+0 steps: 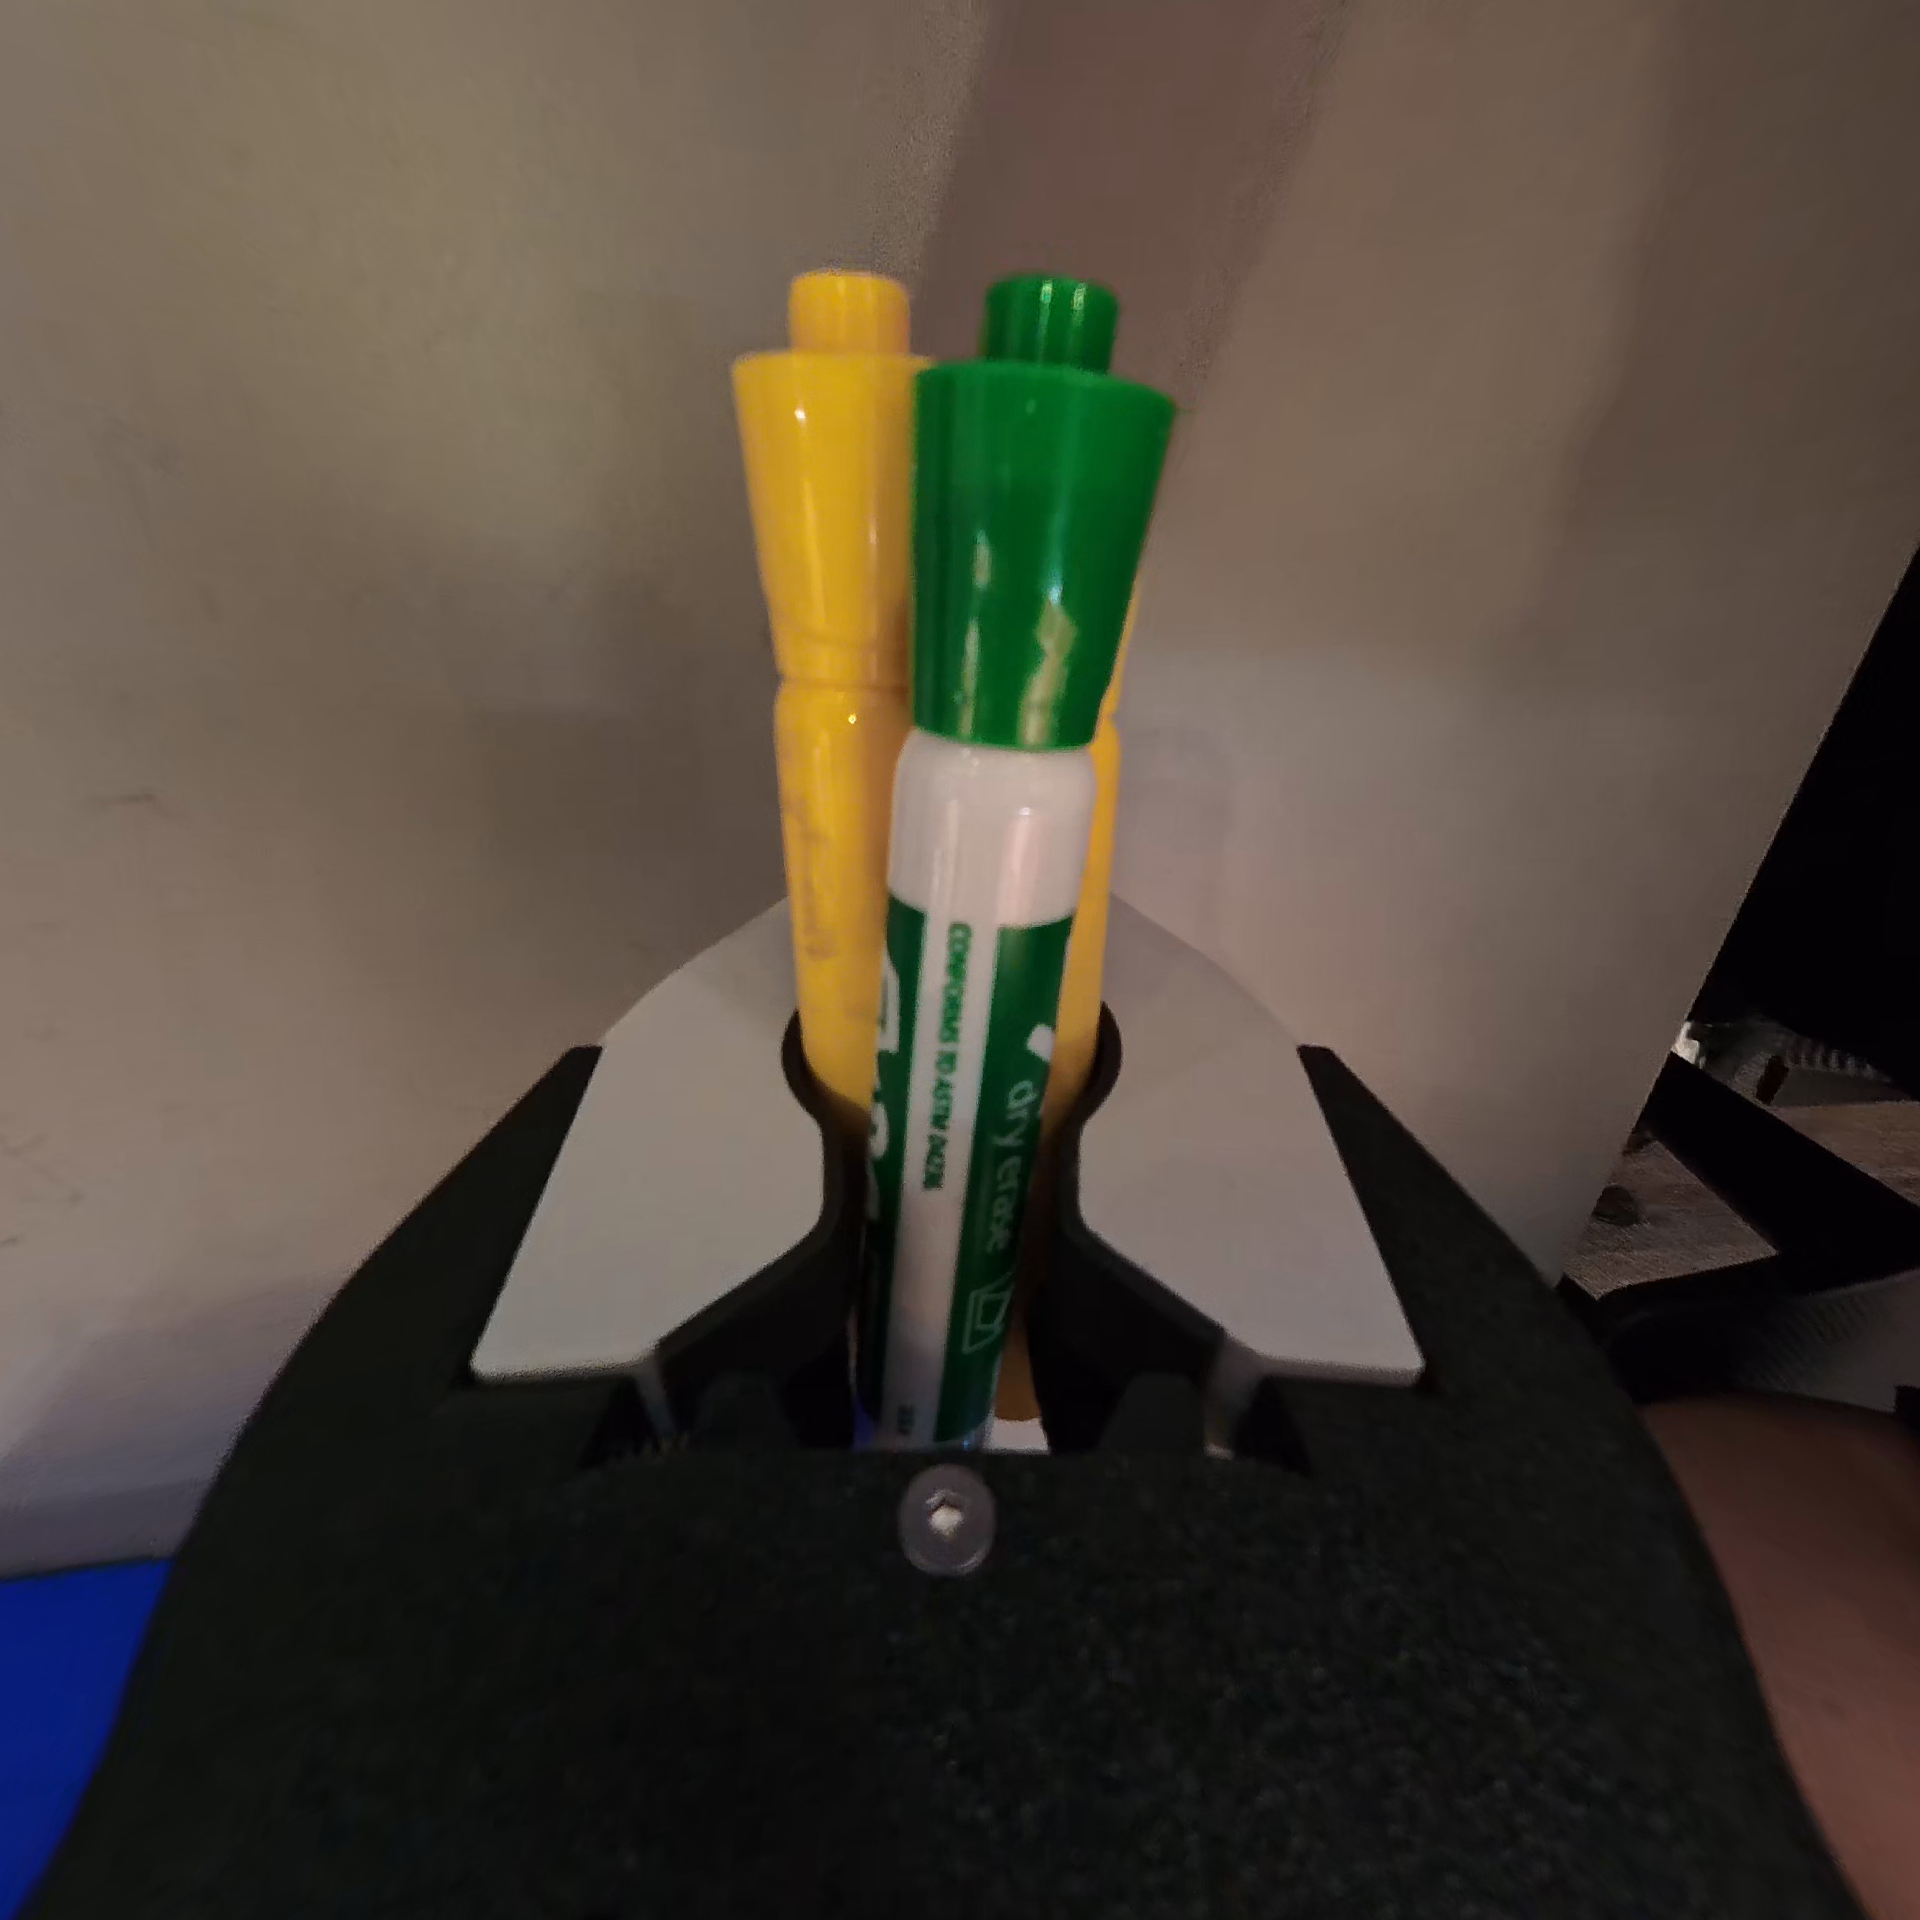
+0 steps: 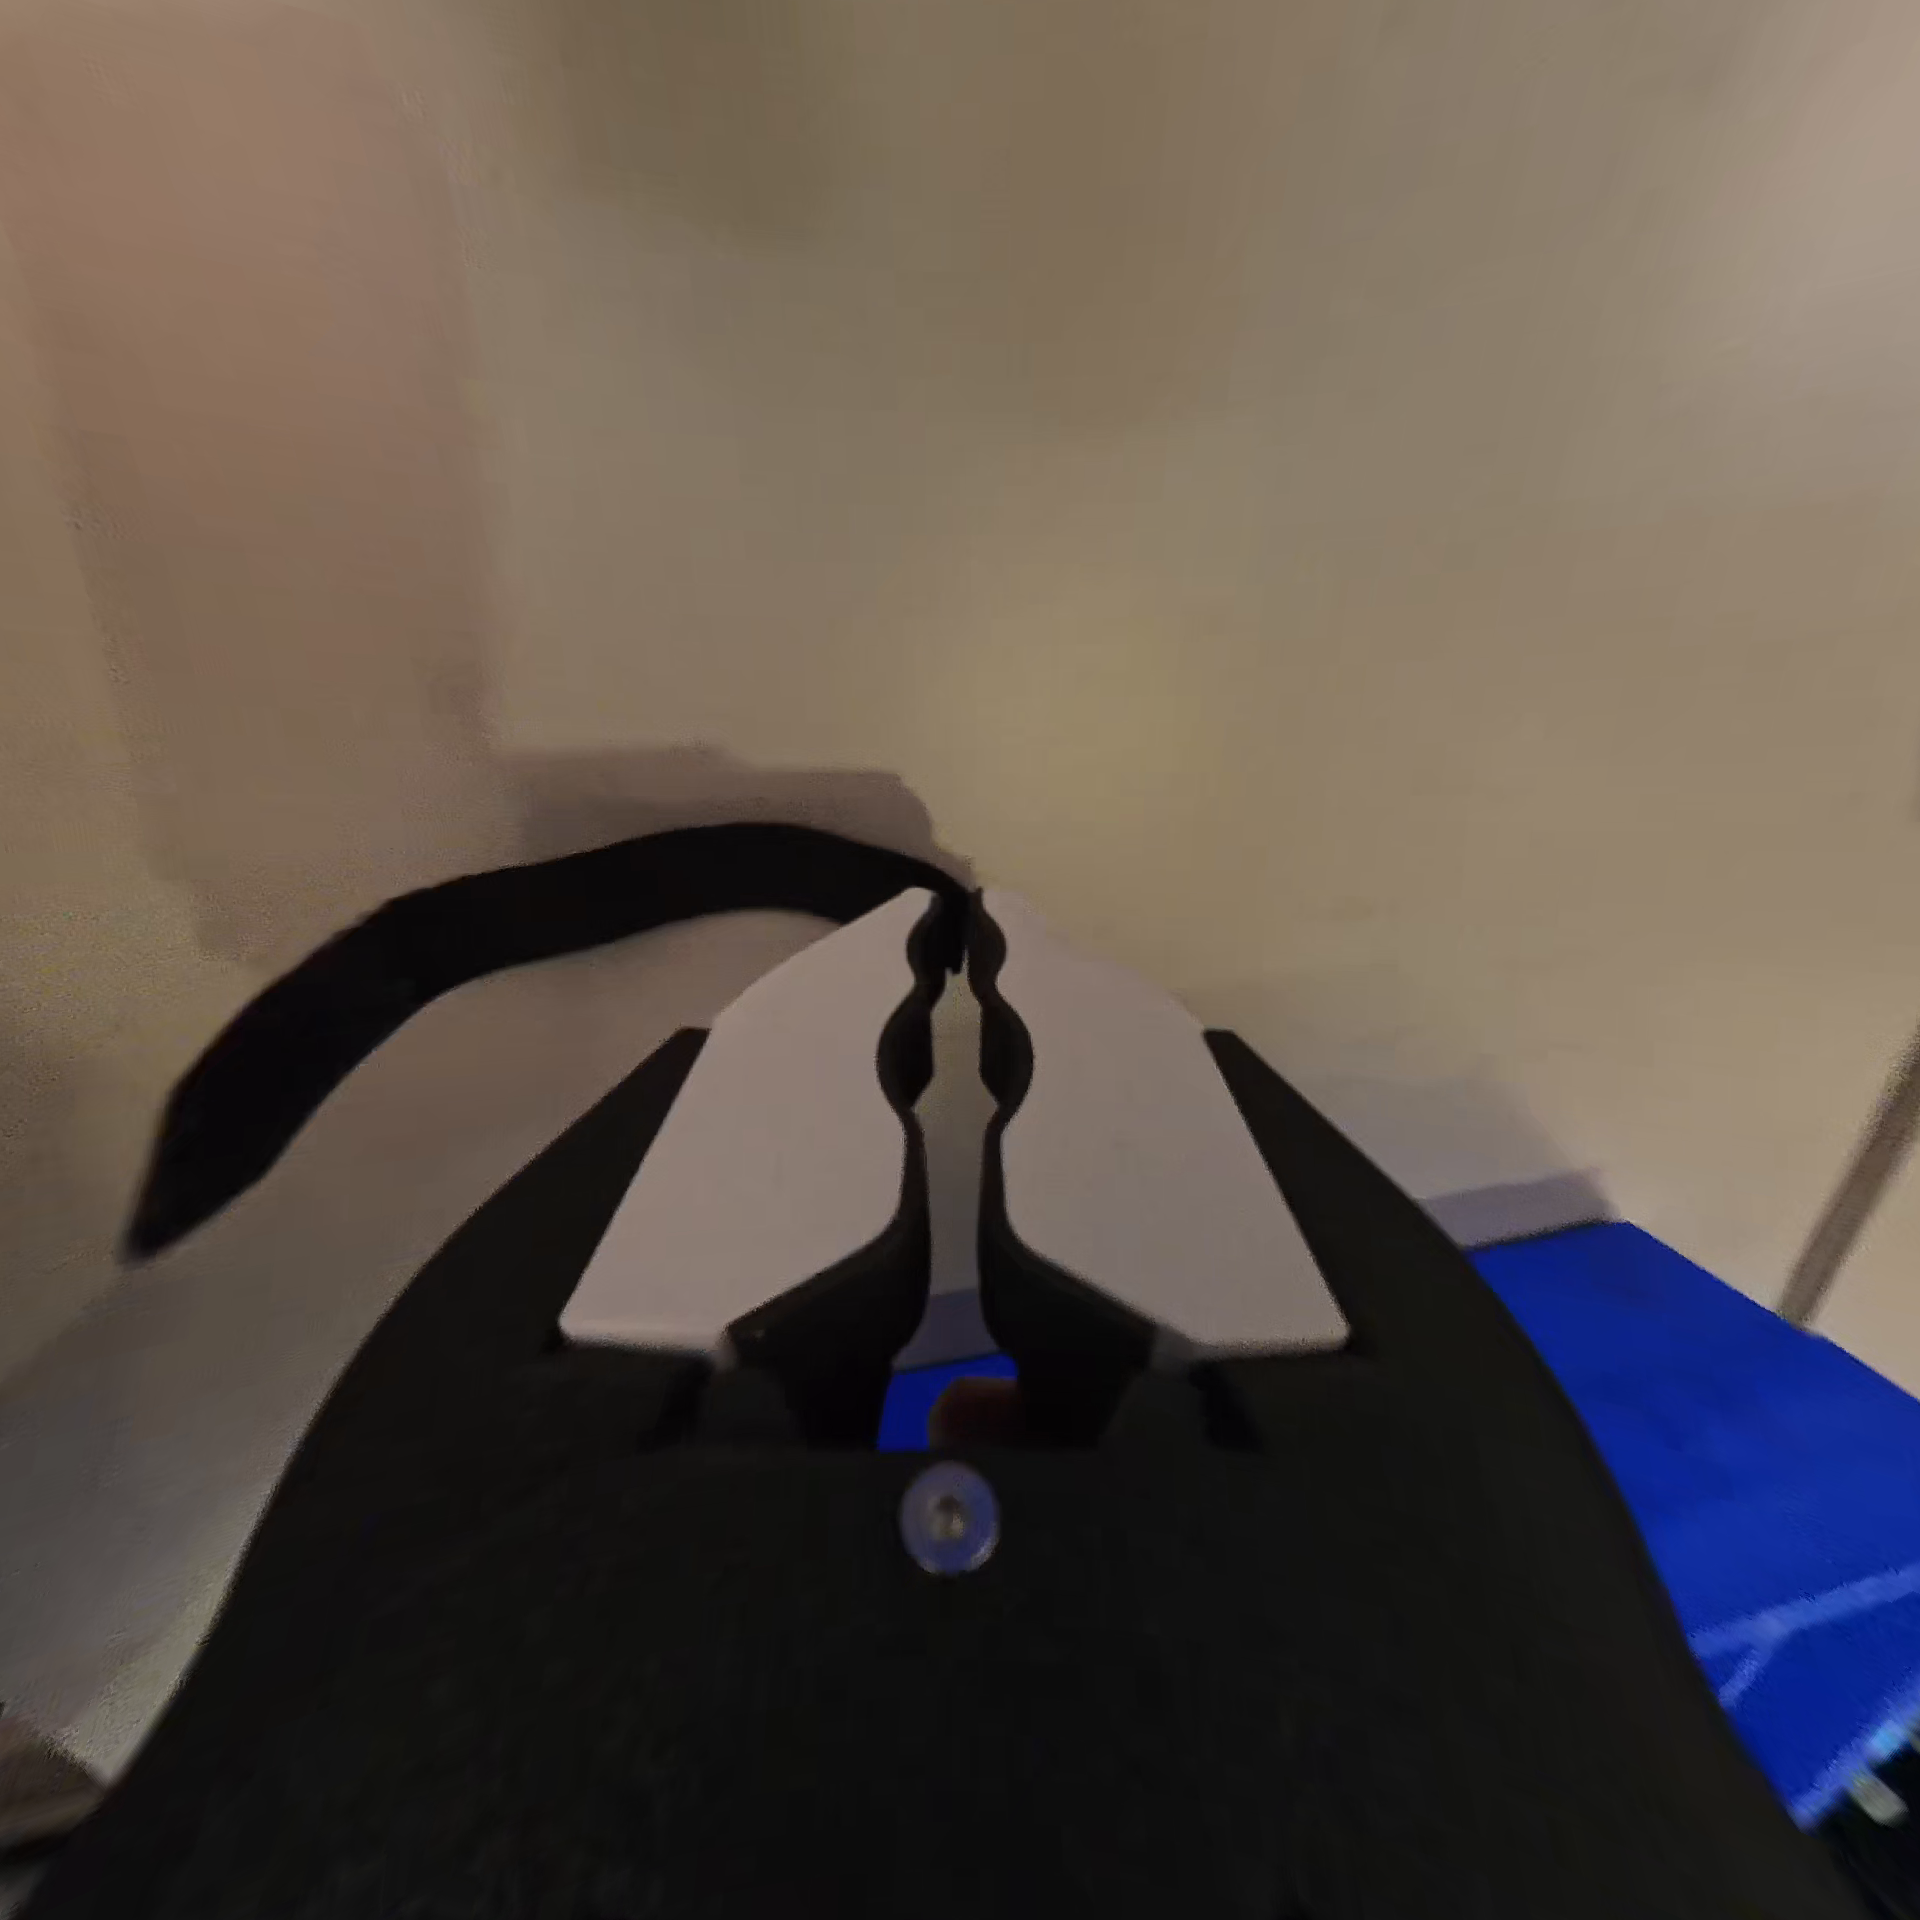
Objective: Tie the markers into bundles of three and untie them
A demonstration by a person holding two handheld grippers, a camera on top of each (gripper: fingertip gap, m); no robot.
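Note:
My left gripper [image 1: 951, 1039] is shut on a bundle of markers and holds them upright, caps away from me. A yellow marker [image 1: 831, 623] is on the left and a green-capped white marker [image 1: 1029, 582] is in front. A sliver of another yellow body [image 1: 1108, 831] shows behind on the right. My right gripper [image 2: 954, 920] is shut on one end of a black strap [image 2: 499, 925]. The strap arcs away to the left and hangs free in the air. Neither gripper shows in the other's view.
A pale wall [image 1: 416, 520] fills the background of both views. A blue surface [image 2: 1683, 1455] lies low on the right in the right wrist view and shows at the lower left in the left wrist view [image 1: 73, 1652]. Dark furniture [image 1: 1829, 935] stands at the right. One gripper's finger ends stand about 20 centimeters off the other's.

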